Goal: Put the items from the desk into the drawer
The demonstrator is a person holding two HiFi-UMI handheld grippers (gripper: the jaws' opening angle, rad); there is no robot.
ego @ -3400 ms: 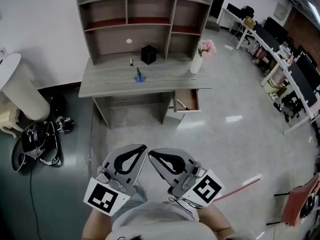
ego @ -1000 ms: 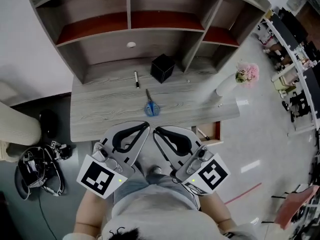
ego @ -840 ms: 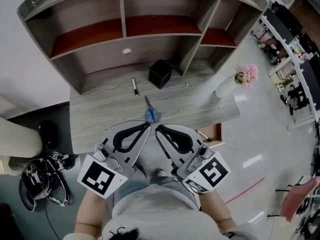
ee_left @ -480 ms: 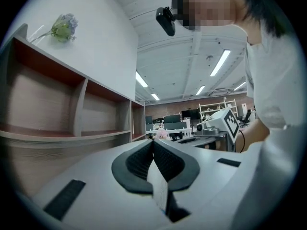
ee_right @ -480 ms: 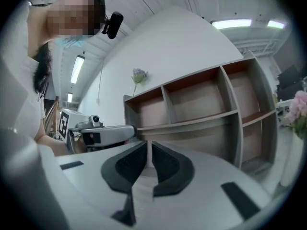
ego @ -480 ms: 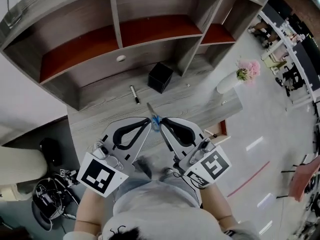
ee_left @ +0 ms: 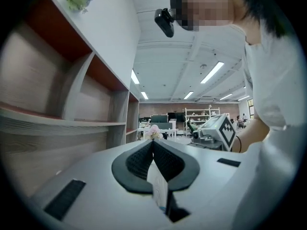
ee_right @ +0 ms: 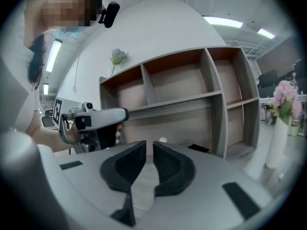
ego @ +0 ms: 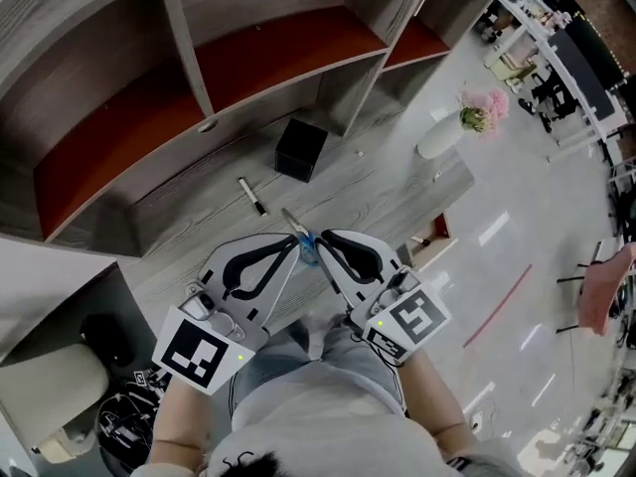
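On the grey wooden desk [ego: 189,251] lie a black cube box [ego: 300,148], a black-and-white pen [ego: 250,195] and scissors with blue handles [ego: 307,246]. The scissors' handles show just between the tips of my two grippers. My left gripper [ego: 291,242] is shut and holds nothing; its jaws meet in the left gripper view [ee_left: 153,143]. My right gripper [ego: 324,238] is shut and holds nothing too [ee_right: 149,145]. Both hover over the desk's front edge, tips side by side. The open drawer [ego: 430,237] shows at the desk's right, below the top.
A shelf unit [ego: 248,58] with red-brown boards stands at the back of the desk. A white vase with pink flowers [ego: 444,134] stands on the desk's right end. A bag and cables [ego: 124,435] lie on the floor at the left. Office desks [ego: 556,48] line the far right.
The view has closed in on the desk. Both grippers, still shut, have moved forward from in front of the desk to over its front edge, their tips now at the scissors.
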